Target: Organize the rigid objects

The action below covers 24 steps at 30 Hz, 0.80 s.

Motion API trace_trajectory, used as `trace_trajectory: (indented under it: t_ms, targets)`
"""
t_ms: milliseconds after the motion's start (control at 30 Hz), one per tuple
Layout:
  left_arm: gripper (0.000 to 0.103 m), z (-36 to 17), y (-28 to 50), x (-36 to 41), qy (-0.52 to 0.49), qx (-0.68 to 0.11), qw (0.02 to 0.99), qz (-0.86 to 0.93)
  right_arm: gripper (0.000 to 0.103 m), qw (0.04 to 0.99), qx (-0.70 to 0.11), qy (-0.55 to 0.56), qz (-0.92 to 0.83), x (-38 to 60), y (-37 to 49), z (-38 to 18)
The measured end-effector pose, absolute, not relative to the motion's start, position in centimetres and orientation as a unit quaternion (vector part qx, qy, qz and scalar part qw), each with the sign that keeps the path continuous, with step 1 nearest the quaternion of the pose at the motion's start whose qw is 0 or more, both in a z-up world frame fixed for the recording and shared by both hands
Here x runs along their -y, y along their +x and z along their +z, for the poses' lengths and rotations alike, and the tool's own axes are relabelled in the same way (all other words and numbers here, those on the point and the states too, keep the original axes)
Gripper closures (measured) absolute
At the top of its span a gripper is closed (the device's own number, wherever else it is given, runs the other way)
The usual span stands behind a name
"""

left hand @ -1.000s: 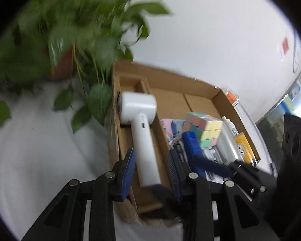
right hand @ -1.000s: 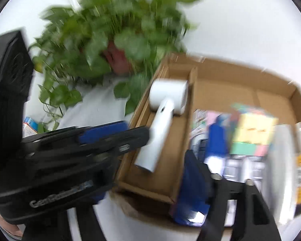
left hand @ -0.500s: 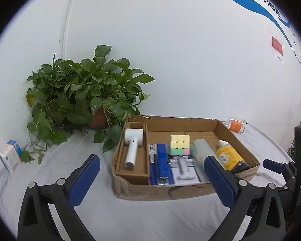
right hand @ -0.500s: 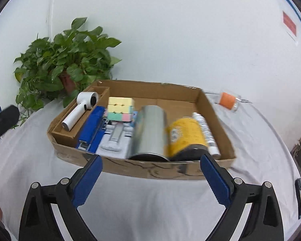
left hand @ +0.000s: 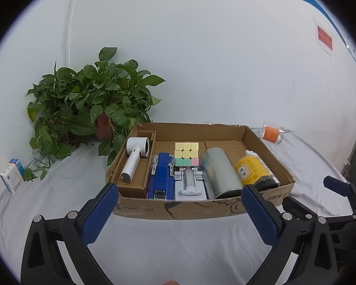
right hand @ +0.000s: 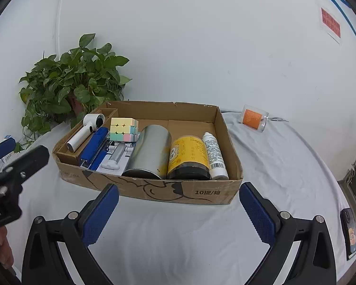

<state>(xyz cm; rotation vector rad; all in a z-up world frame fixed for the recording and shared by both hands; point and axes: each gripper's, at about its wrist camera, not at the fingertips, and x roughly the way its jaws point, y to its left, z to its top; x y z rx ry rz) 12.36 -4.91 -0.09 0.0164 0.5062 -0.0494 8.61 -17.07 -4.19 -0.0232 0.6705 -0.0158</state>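
Observation:
A cardboard box [left hand: 197, 207] sits on the white cloth. Left to right it holds a white handheld fan [left hand: 133, 161], a blue stapler [left hand: 161, 178], a pastel cube [left hand: 186, 154] behind a grey folding stand [left hand: 189, 185], a silver can [left hand: 219, 171], a yellow jar [left hand: 251, 168] and a white bottle [right hand: 213, 154]. My left gripper [left hand: 178, 186] hangs open in front of the box, nothing between its fingers. My right gripper [right hand: 179, 187] is also short of the box front [right hand: 154, 190]; its jaws are opening wide and hold nothing.
A potted plant [left hand: 95, 109] stands at the back left beside the box. A small blue-and-white carton [left hand: 11, 178] lies at far left. An orange spool in a clear cup [right hand: 254, 118] lies behind the box on the right. A phone [right hand: 350, 232] rests at the right edge.
Both grippers have drawn back from close over the box and spread wide open. The left one was around the white fan's handle and now holds nothing; the fan lies in the box.

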Motion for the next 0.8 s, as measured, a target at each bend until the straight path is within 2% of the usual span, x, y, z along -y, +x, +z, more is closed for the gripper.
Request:
trace_trajectory:
  t_ms: [333, 800]
  targets:
    - [0.0, -1.0, 13.9, 5.7, 0.008, -0.293, 0.955, -0.034, 0.001, 0.941, -0.339, 0.003, 0.001, 16.8, 9.7, -4.9]
    - [0.0, -2.2, 15.4, 4.7, 0.005, -0.305, 0.952, -0.038, 0.001, 0.936, -0.353, -0.004, 0.001, 15.3, 10.7, -6.4]
